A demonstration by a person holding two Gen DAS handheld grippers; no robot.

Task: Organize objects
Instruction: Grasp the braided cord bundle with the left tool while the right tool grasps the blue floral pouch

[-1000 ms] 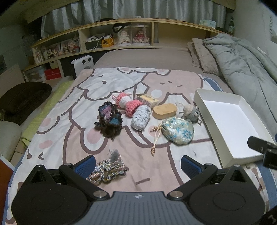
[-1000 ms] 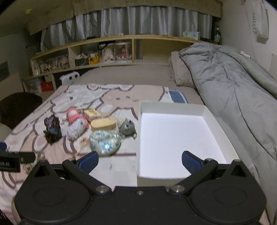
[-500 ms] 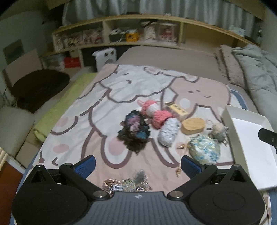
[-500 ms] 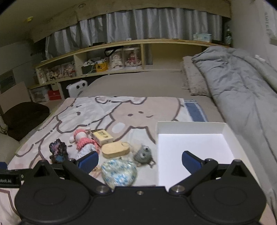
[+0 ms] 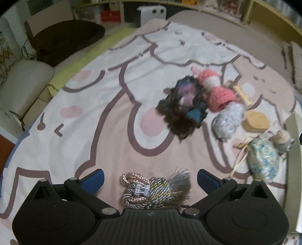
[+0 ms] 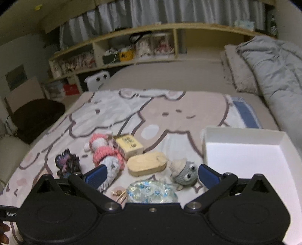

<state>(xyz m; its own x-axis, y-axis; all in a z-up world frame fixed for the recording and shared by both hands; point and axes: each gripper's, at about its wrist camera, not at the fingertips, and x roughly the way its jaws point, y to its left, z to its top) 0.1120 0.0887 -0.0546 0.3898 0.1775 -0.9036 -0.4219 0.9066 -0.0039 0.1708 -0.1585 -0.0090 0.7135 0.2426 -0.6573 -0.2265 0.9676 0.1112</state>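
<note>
My left gripper (image 5: pixel 150 178) is open, its blue pads on either side of a bundle of braided cord with a grey tassel (image 5: pixel 154 190) lying on the bedspread. Beyond it lie a dark fuzzy yarn piece (image 5: pixel 184 107), pink and white knitted rolls (image 5: pixel 217 88), a grey-blue knitted roll (image 5: pixel 227 121), a wooden oval box (image 5: pixel 255 122), a floral drawstring pouch (image 5: pixel 262 162) and a small knitted creature (image 5: pixel 283 142). My right gripper (image 6: pixel 152 173) is open above the floral pouch (image 6: pixel 152 192), with the oval box (image 6: pixel 147 163), the creature (image 6: pixel 184 170) and a yellow box (image 6: pixel 129 146) ahead. A white tray (image 6: pixel 245 139) stands at right.
The items lie on a cartoon-print bedspread (image 5: pixel 113 105). A grey duvet (image 6: pixel 273 62) and pillow (image 6: pixel 237 69) lie at the far right. Wooden shelves (image 6: pixel 132 49) line the headboard. A dark cushion (image 5: pixel 66 39) and a white heater (image 5: pixel 152 13) stand off the left bed edge.
My left gripper has dropped and tilted down, so the cord bundle now lies between its pads. My right gripper has shifted left, from over the tray to over the pouch and creature.
</note>
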